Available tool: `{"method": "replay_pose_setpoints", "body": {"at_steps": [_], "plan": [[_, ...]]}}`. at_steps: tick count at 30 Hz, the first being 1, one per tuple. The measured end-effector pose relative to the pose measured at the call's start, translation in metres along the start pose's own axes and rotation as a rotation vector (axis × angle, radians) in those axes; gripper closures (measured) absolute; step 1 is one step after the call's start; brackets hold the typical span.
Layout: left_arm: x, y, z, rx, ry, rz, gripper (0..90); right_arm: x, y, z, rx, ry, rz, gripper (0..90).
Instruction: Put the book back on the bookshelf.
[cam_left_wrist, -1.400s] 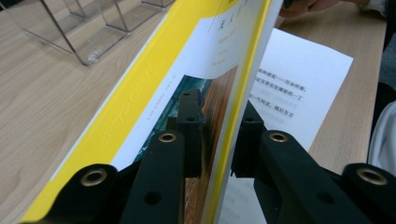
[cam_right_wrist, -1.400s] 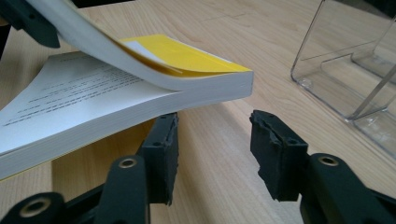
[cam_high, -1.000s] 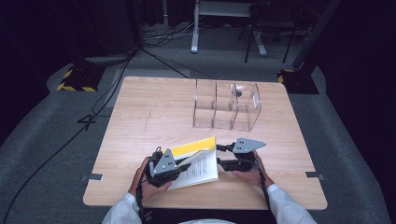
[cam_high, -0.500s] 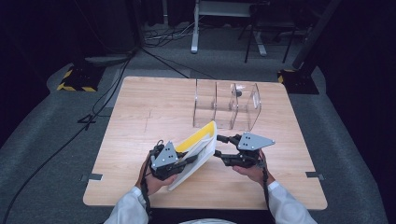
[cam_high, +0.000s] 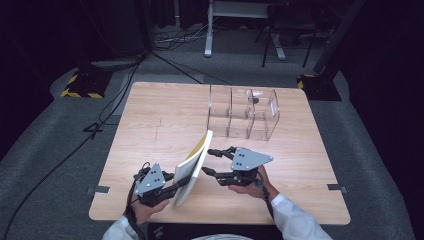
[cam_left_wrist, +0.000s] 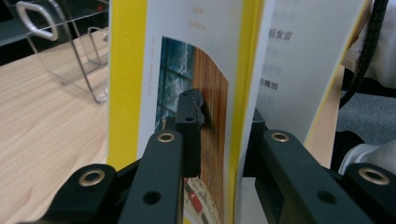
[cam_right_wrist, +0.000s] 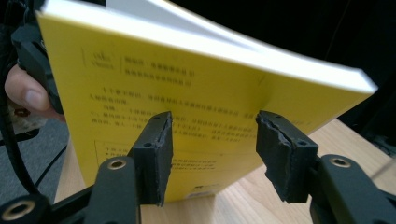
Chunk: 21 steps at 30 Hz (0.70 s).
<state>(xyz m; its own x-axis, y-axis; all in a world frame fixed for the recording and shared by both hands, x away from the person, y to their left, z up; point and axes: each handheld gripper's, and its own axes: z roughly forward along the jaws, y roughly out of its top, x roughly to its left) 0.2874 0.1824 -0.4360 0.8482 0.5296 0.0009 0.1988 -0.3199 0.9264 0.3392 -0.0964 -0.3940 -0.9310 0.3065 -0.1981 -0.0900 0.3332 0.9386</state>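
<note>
My left tool (cam_high: 172, 184) clamps the near lower corner of the book (cam_high: 194, 162), which stands on edge over the desk (cam_high: 150, 125), its long axis slanting up and away toward the clear organizer (cam_high: 243, 114). The left jaws have just eased slightly, so the book could sag or twist out. My right tool (cam_high: 212, 162) stands open, pads facing the yellow back cover, not pressing.

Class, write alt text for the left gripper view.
The left gripper clamps the lower edge of an upright yellow-and-white book, one black jaw on its picture cover. A clear plastic organizer stands behind on the wooden table.
</note>
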Motion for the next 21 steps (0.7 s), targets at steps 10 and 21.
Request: {"method": "replay_pose_setpoints", "body": {"at_steps": [10,21], "plan": [[0.018,-0.019,0.003,0.03,-0.09,-0.084,71.1,0.001,-0.009,0.023,0.065,0.046,0.057,43.2],[0.03,-0.006,0.048,0.0,-0.191,-0.092,72.1,-0.02,-0.022,0.002,0.046,0.002,0.122,45.4]]}}
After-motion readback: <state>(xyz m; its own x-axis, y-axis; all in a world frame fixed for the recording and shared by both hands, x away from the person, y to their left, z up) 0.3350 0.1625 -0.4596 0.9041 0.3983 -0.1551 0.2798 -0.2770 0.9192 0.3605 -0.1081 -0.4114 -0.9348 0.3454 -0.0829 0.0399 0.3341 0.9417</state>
